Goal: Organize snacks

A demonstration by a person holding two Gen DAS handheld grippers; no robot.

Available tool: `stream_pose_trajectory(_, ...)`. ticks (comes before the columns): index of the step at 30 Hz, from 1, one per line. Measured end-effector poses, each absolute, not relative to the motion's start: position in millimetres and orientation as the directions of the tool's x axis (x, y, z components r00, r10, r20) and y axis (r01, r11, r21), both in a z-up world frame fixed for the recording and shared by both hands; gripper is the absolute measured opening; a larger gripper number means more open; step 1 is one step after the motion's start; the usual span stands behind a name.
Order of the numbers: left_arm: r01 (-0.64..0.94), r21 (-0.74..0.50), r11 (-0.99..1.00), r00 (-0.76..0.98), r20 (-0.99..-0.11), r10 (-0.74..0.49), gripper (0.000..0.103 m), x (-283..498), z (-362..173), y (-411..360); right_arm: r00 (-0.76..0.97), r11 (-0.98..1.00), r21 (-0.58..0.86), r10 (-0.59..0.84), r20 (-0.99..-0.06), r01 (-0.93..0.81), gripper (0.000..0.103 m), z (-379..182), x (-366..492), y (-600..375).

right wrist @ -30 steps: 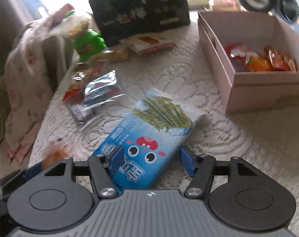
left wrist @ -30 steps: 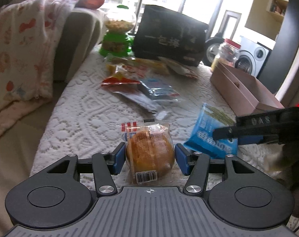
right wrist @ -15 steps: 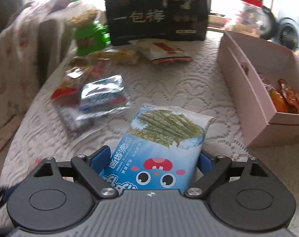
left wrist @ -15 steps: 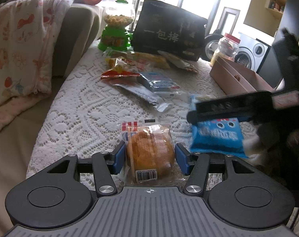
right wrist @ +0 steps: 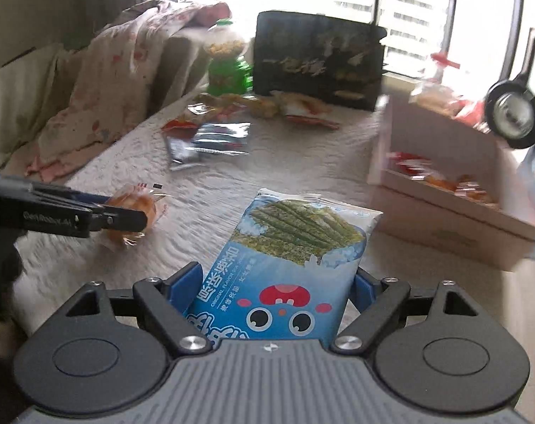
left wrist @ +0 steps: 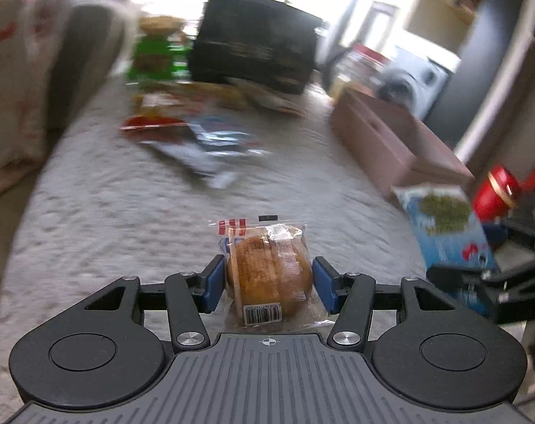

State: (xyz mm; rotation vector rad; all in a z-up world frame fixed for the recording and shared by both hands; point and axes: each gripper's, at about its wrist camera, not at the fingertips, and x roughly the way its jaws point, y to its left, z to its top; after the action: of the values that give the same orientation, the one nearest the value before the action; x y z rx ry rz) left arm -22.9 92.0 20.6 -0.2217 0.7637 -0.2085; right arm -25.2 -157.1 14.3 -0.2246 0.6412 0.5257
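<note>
Between the right tool's (right wrist: 272, 284) pads, the blue snack bag (right wrist: 288, 268) now hangs lifted off the table (right wrist: 302, 180), jaws widened around it, heading toward the pink box (right wrist: 444, 219). Left tool (left wrist: 269, 284) grips the wrapped bun (left wrist: 271, 275).

The blue snack bag (right wrist: 285, 275) carries the English line "ORIGINAL FLAVOR" beside large white Chinese characters, above a cartoon face with a red mushroom-like mark. The wrapped bun (left wrist: 269, 275) bears a barcode label (left wrist: 262, 313) with digits too small to read. The black bag (right wrist: 317, 60) at the back shows pale Chinese characters, perhaps beginning "一包", blurred here.
</note>
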Motion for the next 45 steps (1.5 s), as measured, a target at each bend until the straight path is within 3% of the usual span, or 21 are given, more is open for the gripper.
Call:
stream_pose_trajectory(10,0.325,-0.282,0.903,0.642,-0.635,-0.43,0.058,-18,53,3,0.771,0.875,-0.061,0.389,-0.505,-0.481,0.086,44,-47,-225)
stream_pose_trajectory(18,0.428,-0.387,0.817,0.653,-0.493,-0.575,0.058,40,117,-30,0.887,0.923,-0.116,0.31,-0.343,-0.367,0.086,114,-9,-278)
stream_pose_trajectory(22,0.432,-0.485,0.76,0.639,-0.43,-0.638,0.058,114,122,-42,0.911,0.946,-0.117,0.25,-0.329,-0.302,0.086,132,49,-283)
stream_pose_trajectory(24,0.419,-0.575,0.703,0.579,-0.427,-0.694,0.059,158,101,-46,0.915,0.964,-0.097,0.201,-0.35,-0.249,0.086,130,80,-284)
stream_pose_trajectory(25,0.379,-0.594,0.709,0.552,-0.47,-0.689,0.059,179,85,-50,0.913,0.972,-0.074,0.183,-0.365,-0.225,0.086,126,96,-284)
stream_pose_trajectory(28,0.344,-0.497,0.797,0.558,-0.574,-0.599,0.057,204,53,-58,0.894,0.988,0.02,0.149,-0.423,-0.155,0.086,109,132,-291)
stream_pose_trajectory(32,0.338,-0.578,0.743,0.591,-0.484,-0.646,0.057,189,50,-30,0.855,0.979,0.136,0.201,-0.478,-0.154,0.086,88,160,-296)
stream_pose_trajectory(36,0.302,-0.543,0.784,0.693,-0.439,-0.572,0.057,165,64,9,0.776,0.949,0.193,0.314,-0.547,-0.249,0.088,71,198,-272)
stream_pose_trajectory(39,0.259,-0.541,0.8,0.706,-0.46,-0.539,0.057,147,64,31,0.649,0.959,0.08,0.245,-0.72,-0.273,0.088,48,233,-225)
stream_pose_trajectory(43,0.236,-0.521,0.82,0.706,-0.488,-0.513,0.057,126,59,53,0.621,0.942,0.181,0.324,-0.714,-0.284,0.088,55,233,-218)
stream_pose_trajectory(45,0.193,-0.487,0.852,0.715,-0.524,-0.462,0.057,118,50,63,0.601,0.955,0.108,0.259,-0.756,-0.276,0.088,55,235,-208)
